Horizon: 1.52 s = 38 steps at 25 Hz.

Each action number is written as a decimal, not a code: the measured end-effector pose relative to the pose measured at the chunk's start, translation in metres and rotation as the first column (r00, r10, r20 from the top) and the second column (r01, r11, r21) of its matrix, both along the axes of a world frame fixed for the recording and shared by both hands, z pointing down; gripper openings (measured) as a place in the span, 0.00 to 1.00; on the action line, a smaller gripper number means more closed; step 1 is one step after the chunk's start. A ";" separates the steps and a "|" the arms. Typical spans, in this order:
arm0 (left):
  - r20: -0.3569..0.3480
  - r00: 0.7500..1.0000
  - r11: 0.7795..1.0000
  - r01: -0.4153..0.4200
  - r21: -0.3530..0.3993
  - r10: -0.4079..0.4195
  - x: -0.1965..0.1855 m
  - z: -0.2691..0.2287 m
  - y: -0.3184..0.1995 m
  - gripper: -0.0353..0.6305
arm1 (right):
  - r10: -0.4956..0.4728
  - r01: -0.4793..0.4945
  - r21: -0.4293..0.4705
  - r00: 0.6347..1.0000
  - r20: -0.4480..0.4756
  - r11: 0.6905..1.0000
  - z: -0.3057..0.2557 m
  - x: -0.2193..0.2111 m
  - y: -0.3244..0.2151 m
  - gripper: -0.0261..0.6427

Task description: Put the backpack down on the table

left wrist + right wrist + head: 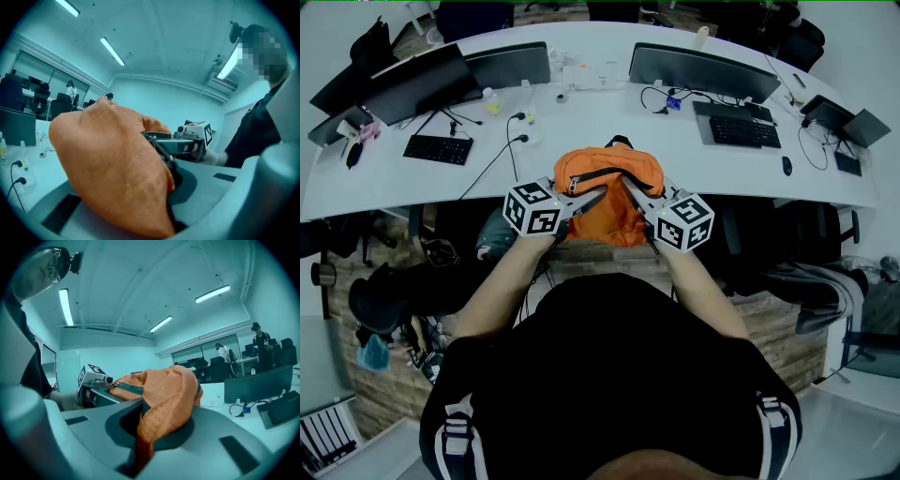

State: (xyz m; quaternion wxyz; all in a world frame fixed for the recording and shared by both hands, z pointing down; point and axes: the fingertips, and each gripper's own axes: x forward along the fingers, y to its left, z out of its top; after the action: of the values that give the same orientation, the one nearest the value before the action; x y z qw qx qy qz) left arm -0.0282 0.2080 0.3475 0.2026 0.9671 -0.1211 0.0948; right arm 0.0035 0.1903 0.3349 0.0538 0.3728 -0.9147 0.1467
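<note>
1. orange cloth fills the middle of the head view. the backpack [605, 192] is held between the two grippers over the near edge of the white curved worktop [581, 122], at 12 o'clock from the person.
2. the left gripper [586, 200] meets the backpack at its 8 o'clock side. in the left gripper view its fingers [225, 187] are pressed together, with a fold of the orange cloth pinched between them.
3. the right gripper [630, 190] meets it at the 4 o'clock side. in the right gripper view its fingers [225, 446] are closed just as tightly on another fold, and the cloth drapes over them.
4. both grippers tilt slightly downward, and their tips are near each other beside the dark zip [598, 176].
5. the backpack's lower part overlaps the worktop's near edge — whether its underside rests on the worktop cannot be told.
6. a black keyboard [438, 148] lies at 10 o'clock from the backpack. a second keyboard [745, 131] lies at 2 o'clock, with a monitor [703, 70] behind it.
</note>
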 end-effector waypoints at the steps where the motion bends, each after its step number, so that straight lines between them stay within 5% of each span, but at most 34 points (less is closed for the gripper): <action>1: 0.002 1.000 1.000 -0.001 0.005 0.001 0.002 -0.001 -0.001 0.11 | -0.001 0.001 0.003 1.000 -0.001 1.000 -0.001 0.002 -0.001 0.08; 11: -0.066 0.998 0.999 0.019 -0.033 -0.021 0.006 0.008 -0.008 0.11 | 0.037 -0.037 0.014 0.998 -0.051 0.999 0.004 0.006 -0.009 0.08; 38: -0.049 0.999 0.999 0.010 -0.039 -0.012 -0.045 0.021 -0.050 0.11 | 0.056 -0.056 -0.026 0.998 -0.020 0.998 0.021 -0.042 -0.052 0.08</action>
State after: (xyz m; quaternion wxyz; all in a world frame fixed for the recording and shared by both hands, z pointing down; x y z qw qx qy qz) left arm -0.0730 0.1579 0.3683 0.2246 0.9644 -0.1196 0.0722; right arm -0.0386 0.1387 0.3563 0.0636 0.3990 -0.9012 0.1568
